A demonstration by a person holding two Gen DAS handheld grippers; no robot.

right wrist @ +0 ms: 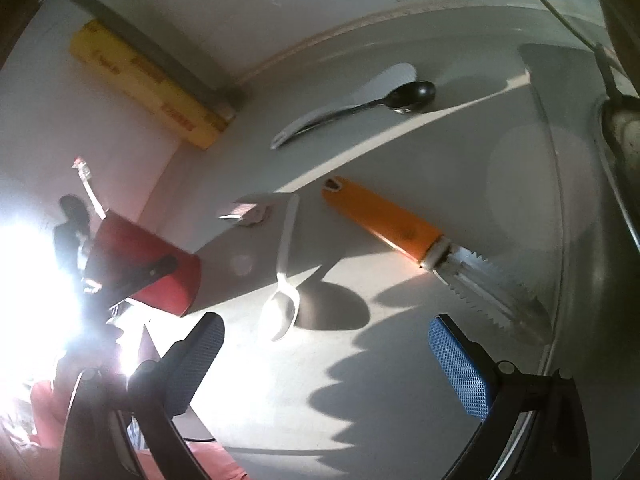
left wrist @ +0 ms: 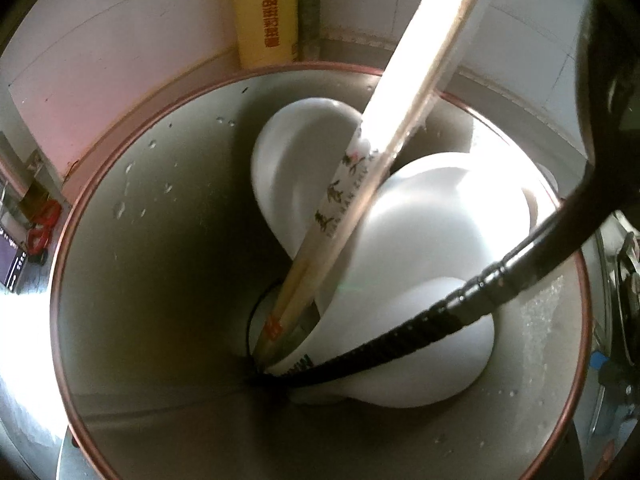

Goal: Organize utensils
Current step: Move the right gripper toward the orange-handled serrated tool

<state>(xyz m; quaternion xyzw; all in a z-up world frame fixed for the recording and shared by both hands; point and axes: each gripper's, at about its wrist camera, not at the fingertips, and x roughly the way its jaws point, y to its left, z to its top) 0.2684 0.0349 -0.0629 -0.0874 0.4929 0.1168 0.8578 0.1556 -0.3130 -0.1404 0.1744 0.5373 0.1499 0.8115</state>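
Note:
The left wrist view looks straight down into a metal utensil holder [left wrist: 120,184] with a copper rim. Inside it stand two white spoons [left wrist: 420,232], wrapped chopsticks [left wrist: 360,184] and a black ribbed handle [left wrist: 460,300]. None of my left gripper's fingers show there. My right gripper [right wrist: 328,364] hangs open above the grey counter, its blue pads [right wrist: 460,364] wide apart and empty. Just beyond it lie a white plastic spoon [right wrist: 282,280] and an orange-handled serrated knife [right wrist: 400,224]. Farther back rest a black spoon [right wrist: 400,98] and a white paddle [right wrist: 360,88]. The holder's red outside [right wrist: 148,268] is at the left.
A yellow wrap box [right wrist: 148,84] leans in the wall corner, also seen as the yellow box [left wrist: 264,12] behind the holder. A sink edge [right wrist: 616,128] runs along the right. Red-handled scissors [left wrist: 44,220] lie left of the holder. Strong glare whitens the left side.

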